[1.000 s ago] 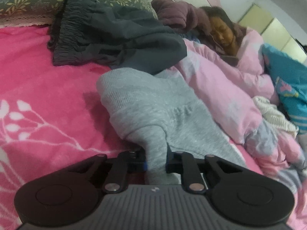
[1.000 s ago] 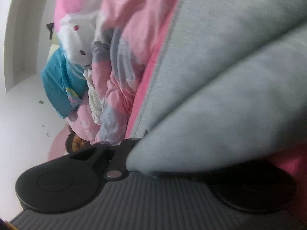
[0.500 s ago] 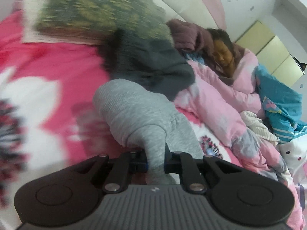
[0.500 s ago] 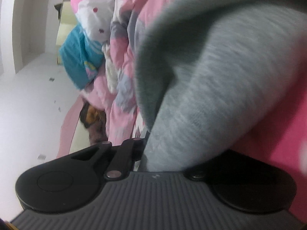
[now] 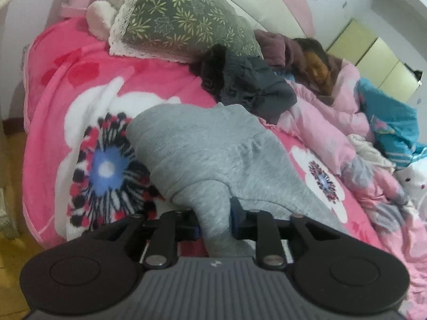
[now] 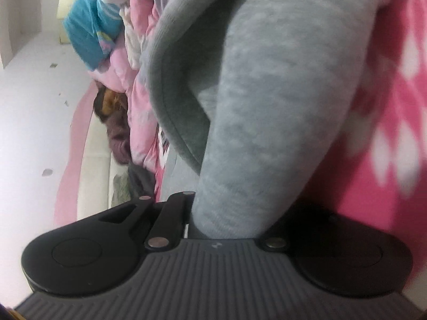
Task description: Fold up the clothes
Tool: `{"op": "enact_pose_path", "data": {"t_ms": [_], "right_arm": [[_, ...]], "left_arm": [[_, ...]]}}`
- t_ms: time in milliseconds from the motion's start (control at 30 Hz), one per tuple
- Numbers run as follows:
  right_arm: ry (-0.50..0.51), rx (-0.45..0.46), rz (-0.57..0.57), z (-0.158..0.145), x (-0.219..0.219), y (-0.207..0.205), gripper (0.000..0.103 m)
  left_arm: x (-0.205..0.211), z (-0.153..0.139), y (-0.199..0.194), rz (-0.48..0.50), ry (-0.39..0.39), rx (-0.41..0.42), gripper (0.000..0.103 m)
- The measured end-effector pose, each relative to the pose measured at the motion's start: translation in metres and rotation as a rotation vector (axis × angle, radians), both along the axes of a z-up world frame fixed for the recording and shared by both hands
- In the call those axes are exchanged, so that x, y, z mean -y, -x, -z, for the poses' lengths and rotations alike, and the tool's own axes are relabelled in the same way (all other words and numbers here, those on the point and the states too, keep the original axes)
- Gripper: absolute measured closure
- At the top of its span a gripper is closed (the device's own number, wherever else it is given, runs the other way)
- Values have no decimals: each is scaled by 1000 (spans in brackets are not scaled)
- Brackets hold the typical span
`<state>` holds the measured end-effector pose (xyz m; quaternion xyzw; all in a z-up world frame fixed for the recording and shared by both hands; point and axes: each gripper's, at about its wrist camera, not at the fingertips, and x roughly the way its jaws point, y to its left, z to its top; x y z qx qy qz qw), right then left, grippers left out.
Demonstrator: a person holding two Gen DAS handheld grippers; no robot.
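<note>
**Both claws on the grey garment, held over the pink bed**

I have the grey garment (image 5: 213, 154) lifted clear of the flowered pink blanket (image 5: 53, 85), with its bulk draped toward the green leaf-print pillow (image 5: 181, 21) and one bunched corner running down into my left gripper (image 5: 214, 221). That claw is pinching a thick roll of the fabric between its fingers. In the right wrist view, my right gripper (image 6: 229, 224) also has grey cloth coming out of it, but the cloth hides the far finger; I judge it clamped on the garment.

My reading is that I am carrying or spreading the piece for a fold; I cannot tell which fold this is. To do it well I would keep both pinches firm and level, draw the two held points apart until the cloth between them hangs taut and flat, then lower it onto bare blanket on the near side of the pillow, away from the dark grey clothes (image 5: 253, 85) below it. The knit looks heavy and soft, so a slack grip may let it slip or bunch.
</note>
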<state>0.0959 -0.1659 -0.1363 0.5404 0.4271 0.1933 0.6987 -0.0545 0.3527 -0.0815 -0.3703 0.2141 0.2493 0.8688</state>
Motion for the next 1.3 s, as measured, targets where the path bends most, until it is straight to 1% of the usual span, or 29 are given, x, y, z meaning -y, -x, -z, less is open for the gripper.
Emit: {"op": "enact_pose_path", "data": {"t_ms": [33, 67, 100, 133, 167, 200, 267, 333, 367, 433, 500, 567, 667, 700, 733, 833, 867, 1000, 1067, 1100, 1133, 1167, 1200, 1233, 1300], "right_arm": [[12, -2, -28, -3, 4, 3, 81], [39, -2, -65, -9, 9, 8, 75], [72, 0, -108, -15, 13, 14, 72], [109, 4, -148, -22, 17, 21, 65], [152, 14, -190, -30, 20, 28, 57], [202, 31, -233, -40, 22, 34, 54], [314, 94, -329, -65, 21, 46, 54], [395, 172, -420, -90, 12, 55, 54], [410, 224, -465, -103, 2, 57, 54], [418, 352, -546, -131, -23, 50, 54], [421, 476, -601, -153, -56, 30, 54], [428, 583, -667, -164, -100, 4, 54], [442, 722, -778, -166, -175, -29, 54], [448, 748, -809, -163, -197, -38, 54], [454, 751, -832, -157, -213, -44, 54], [474, 759, -900, -137, -259, -60, 54], [481, 761, -923, -130, -274, -66, 54], [507, 771, -1014, -104, -335, -87, 54], [520, 775, -1060, -91, -366, -98, 55], [526, 777, -1083, -85, -381, -104, 59], [536, 785, -1096, -81, -391, -106, 78], [552, 801, -1093, -81, -391, -102, 93], [567, 817, -1090, -81, -391, -98, 94], [578, 836, -1082, -81, -391, -94, 99], [596, 895, -1045, -86, -393, -86, 100]], "left_arm": [[-3, 2, 5, 1, 16, 9, 73], [-6, 5, 9, 2, 32, 18, 66], [-8, 7, 14, 2, 44, 28, 62], [-11, 8, 20, -5, 43, 37, 56], [-13, 8, 26, -12, 42, 46, 52], [-16, 8, 32, -19, 39, 55, 49], [-19, 5, 43, -37, 15, 70, 44], [-21, -2, 47, -61, -29, 78, 42], [-22, -5, 49, -73, -50, 81, 40], [-24, -12, 52, -97, -94, 89, 40], [-25, -19, 54, -135, -151, 90, 39], [-30, -23, 51, -149, -197, 79, 36], [-39, -22, 39, -138, -227, 31, 36], [-41, -22, 35, -134, -234, 19, 36], [-44, -21, 32, -127, -237, 10, 37], [-46, -17, 23, -73, -231, 23, 40], [-46, -15, 21, -56, -232, 26, 43], [-42, -8, 17, -7, -269, 23, 50], [-40, -6, 19, 4, -295, 30, 56], [-39, -5, 20, 8, -306, 33, 58], [-37, -4, 20, 10, -323, 30, 61], [-34, -3, 20, 9, -339, 28, 63], [-31, -1, 21, 3, -354, 29, 64], [-29, 0, 22, -3, -366, 32, 66], [-25, 1, 25, -20, -370, 44, 68]]}}
